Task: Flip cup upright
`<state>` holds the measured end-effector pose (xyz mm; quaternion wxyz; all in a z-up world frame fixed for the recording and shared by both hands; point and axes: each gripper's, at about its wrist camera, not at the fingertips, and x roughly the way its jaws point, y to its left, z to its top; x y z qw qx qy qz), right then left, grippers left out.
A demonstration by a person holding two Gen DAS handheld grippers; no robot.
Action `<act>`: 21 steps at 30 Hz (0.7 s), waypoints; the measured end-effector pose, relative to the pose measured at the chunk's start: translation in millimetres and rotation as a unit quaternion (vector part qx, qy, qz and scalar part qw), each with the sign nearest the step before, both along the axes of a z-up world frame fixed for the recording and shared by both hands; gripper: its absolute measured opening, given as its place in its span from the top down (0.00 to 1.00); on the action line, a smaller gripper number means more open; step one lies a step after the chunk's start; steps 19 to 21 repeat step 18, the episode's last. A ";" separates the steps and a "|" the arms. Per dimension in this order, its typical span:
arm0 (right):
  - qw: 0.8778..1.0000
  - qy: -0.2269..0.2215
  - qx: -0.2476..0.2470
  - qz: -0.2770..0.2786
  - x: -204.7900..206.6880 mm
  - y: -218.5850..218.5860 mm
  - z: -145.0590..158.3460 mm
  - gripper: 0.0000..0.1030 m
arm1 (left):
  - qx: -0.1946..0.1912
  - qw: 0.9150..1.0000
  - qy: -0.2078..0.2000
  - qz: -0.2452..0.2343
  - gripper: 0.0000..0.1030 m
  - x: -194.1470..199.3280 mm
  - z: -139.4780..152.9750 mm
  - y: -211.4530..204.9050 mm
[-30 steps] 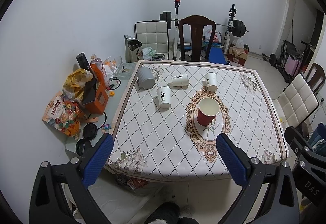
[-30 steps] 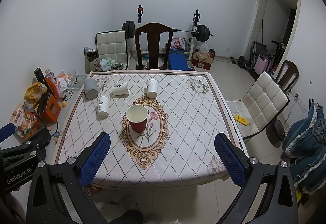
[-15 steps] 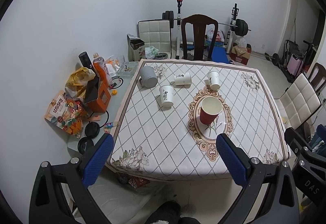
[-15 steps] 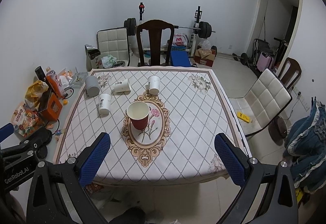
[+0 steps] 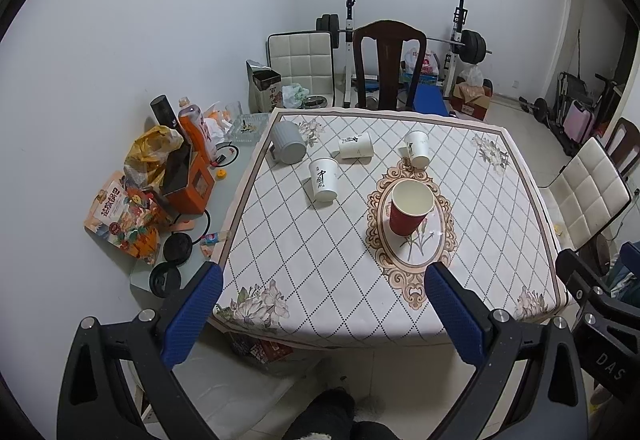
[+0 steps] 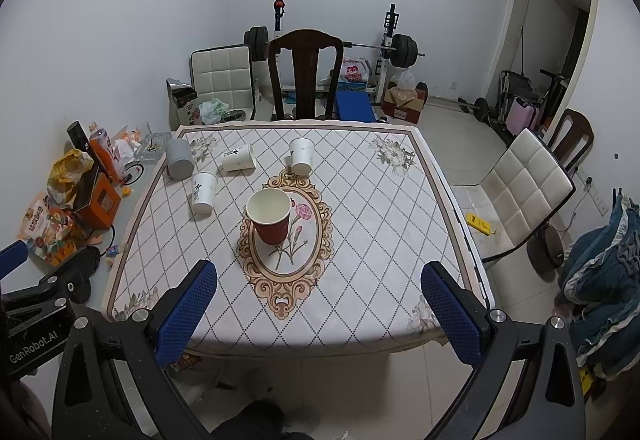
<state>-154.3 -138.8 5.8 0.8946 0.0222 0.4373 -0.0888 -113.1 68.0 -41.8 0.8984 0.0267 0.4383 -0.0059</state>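
Left gripper (image 5: 320, 304): wide open, empty, off the table's (image 5: 320, 260) near edge.
Right gripper (image 6: 318, 300): wide open, empty, same near edge.
Red cup (image 5: 411, 206): upright mid-table, done I think.
Tipped cup (image 5: 356, 147): on its side near the far edge, axis left-right, mouth left; my left gripper looks nearer.

Plain white walls (image 6: 440, 0), pale tiled floor (image 6: 452, 128), dark wooden high-backed chair (image 6: 306, 72) behind the diamond-patterned tablecloth (image 6: 360, 200), barbell rack (image 6: 390, 40) beyond.
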 end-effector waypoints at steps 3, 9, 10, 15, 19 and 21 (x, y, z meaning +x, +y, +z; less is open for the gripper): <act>1.000 0.000 0.001 0.002 0.0 -0.5 -0.5 0.00 | 0.002 1.000 0.000 0.002 0.00 -0.7 -0.4 -0.8; 1.000 0.000 0.003 0.008 0.8 -1.0 -0.2 0.00 | 0.003 1.000 0.001 0.004 0.00 -0.2 -1.3 -0.9; 1.000 0.000 0.003 0.009 1.2 -0.4 0.1 0.00 | 0.003 1.000 0.001 0.006 0.00 -0.1 -1.3 -0.9; 1.000 0.000 0.004 0.011 3.3 0.2 0.8 0.00 | 0.002 1.000 0.001 0.010 0.00 1.0 -1.5 -0.2; 1.000 0.000 0.004 0.011 4.1 0.2 1.5 0.00 | 0.002 1.000 0.002 0.009 0.00 1.8 -1.4 0.1; 1.000 0.000 0.004 0.011 4.1 0.2 1.5 0.00 | 0.002 1.000 0.002 0.009 0.00 1.8 -1.4 0.1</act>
